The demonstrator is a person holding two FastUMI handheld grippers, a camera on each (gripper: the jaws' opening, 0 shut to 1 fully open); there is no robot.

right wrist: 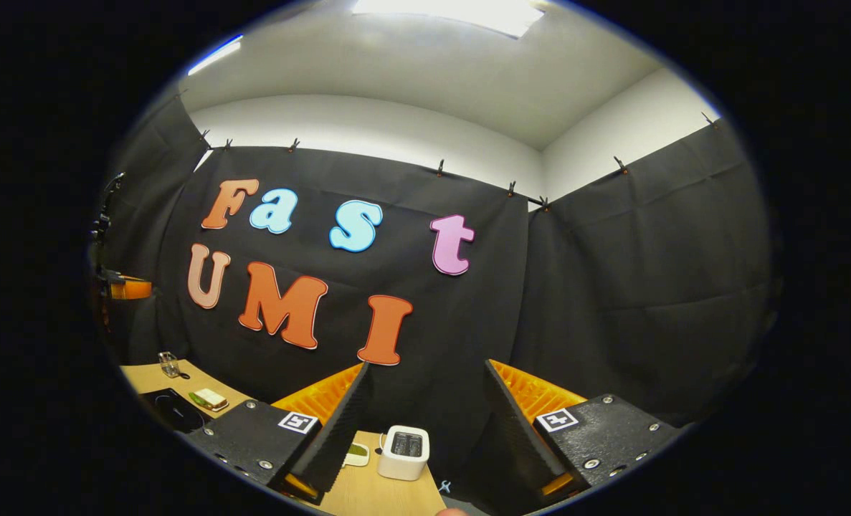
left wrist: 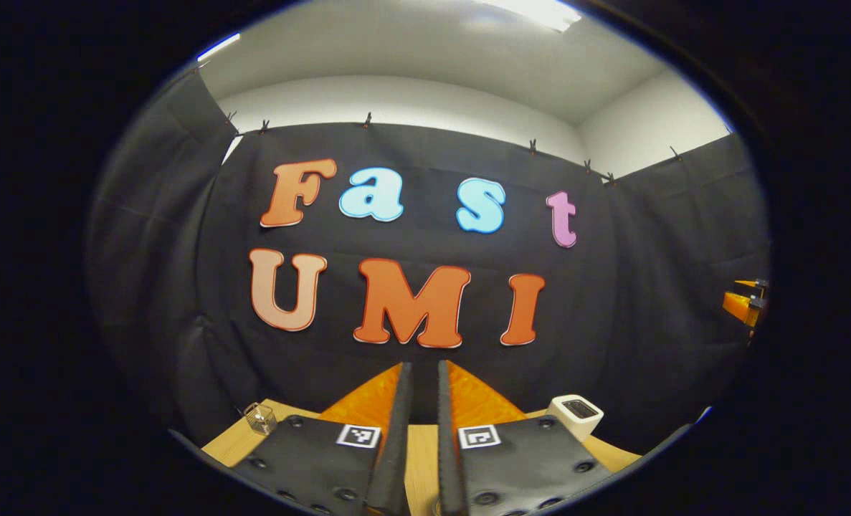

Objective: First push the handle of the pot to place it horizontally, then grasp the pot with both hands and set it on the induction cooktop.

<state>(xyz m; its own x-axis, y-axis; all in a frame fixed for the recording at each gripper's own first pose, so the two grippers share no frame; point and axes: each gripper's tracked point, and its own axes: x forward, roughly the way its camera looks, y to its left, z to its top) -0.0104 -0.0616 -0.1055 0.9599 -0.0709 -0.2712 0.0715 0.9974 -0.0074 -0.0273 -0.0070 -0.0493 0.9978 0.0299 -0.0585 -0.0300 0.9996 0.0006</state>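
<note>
My left gripper (left wrist: 424, 369) points at the booth wall, raised above the wooden table (left wrist: 421, 459). Its fingers stand almost together with a thin slit between them and nothing in it. My right gripper (right wrist: 426, 367) is open wide and holds nothing; it also faces the wall above the table (right wrist: 368, 494). A flat black slab (right wrist: 173, 412), which looks like the induction cooktop, lies on the table at the far left of the right gripper view. A small pale object (right wrist: 210, 399) rests at the slab's edge.
A white box-shaped appliance (left wrist: 574, 416) (right wrist: 403, 451) stands near the wall at the table's back. A small clear glass item (left wrist: 260, 418) (right wrist: 169, 364) sits at the back left. The other gripper appears at each view's edge (left wrist: 746, 304) (right wrist: 124, 288).
</note>
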